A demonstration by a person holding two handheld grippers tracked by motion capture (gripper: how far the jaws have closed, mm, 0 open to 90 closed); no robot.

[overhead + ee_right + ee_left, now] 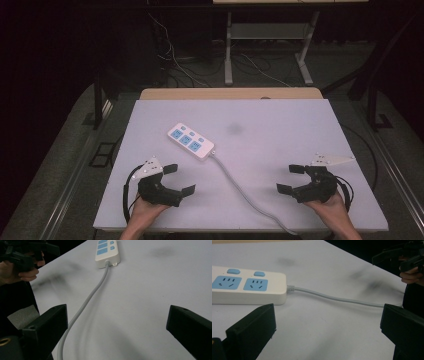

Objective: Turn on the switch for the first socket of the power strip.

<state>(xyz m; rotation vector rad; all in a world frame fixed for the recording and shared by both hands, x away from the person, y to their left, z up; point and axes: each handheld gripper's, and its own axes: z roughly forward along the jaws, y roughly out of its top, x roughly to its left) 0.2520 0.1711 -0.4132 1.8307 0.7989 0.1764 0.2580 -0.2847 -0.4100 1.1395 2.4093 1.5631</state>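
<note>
A white power strip (191, 141) with three blue sockets lies at an angle on the pale bench (280, 120), a little left of the bench's middle. Its grey cord (240, 187) leaves the end nearer the person and curves away from the strip to drop over the bench's near edge.

The left gripper (181, 180) hovers near the strip, on the person's side of it, jaws spread wide and holding nothing; in the left gripper view the strip's cord end sits just beyond the left jaw, and the cord runs across between the two jaws. The right gripper (292, 179) is well apart from the strip, on the far side of the cord, jaws likewise spread and empty (its own view looks up along the cord toward the strip).

The work seems to be at its opening step: both grippers poised, nothing yet grasped. The next move probably calls for the left gripper to close in on the strip's body or the cord where it joins, while the right comes across to the cord.
</note>
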